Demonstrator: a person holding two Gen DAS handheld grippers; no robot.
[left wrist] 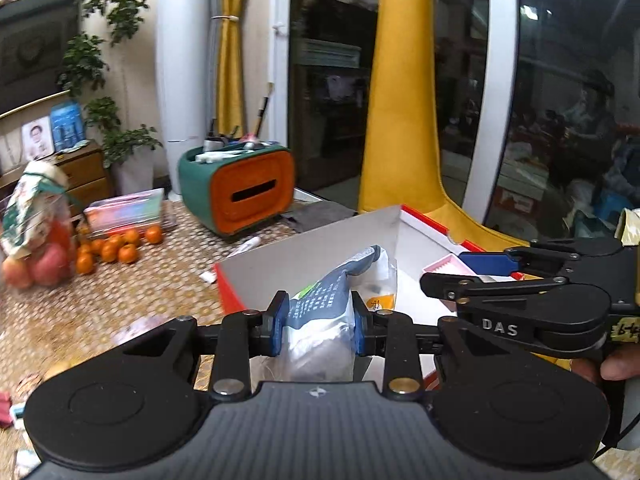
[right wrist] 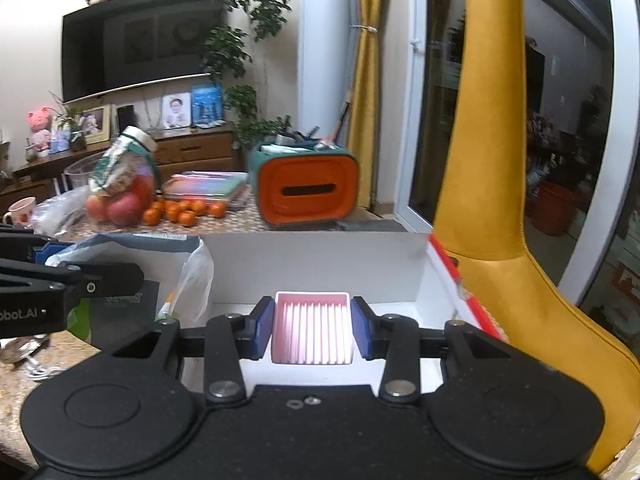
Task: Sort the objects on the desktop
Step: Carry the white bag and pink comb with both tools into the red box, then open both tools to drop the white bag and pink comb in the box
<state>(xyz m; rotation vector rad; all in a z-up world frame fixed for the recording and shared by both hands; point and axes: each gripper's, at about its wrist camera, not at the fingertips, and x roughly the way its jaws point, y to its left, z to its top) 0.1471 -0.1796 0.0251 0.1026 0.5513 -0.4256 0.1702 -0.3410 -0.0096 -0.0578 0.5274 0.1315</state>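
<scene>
My left gripper (left wrist: 318, 322) is shut on a blue-and-white plastic pouch (left wrist: 332, 300) and holds it over the left part of a white cardboard box with red edges (left wrist: 304, 248). My right gripper (right wrist: 312, 330) sits over the right part of the same box (right wrist: 320, 256). A pink ridged tray (right wrist: 312, 326) lies between its blue pads (right wrist: 262, 330); the pads stand just off the tray's sides. In the left wrist view the right gripper (left wrist: 472, 272) shows at the right, with the pink tray (left wrist: 448, 266) under it. The pouch also shows in the right wrist view (right wrist: 188, 276).
An orange-and-teal organizer (left wrist: 240, 188) with pens stands behind the box. Tangerines (left wrist: 120, 246), bagged apples (left wrist: 36, 256) and a flat pastel case (left wrist: 124, 210) lie to the left. A marker (left wrist: 248, 245) lies near the box. A yellow chair (right wrist: 520, 240) stands at the right.
</scene>
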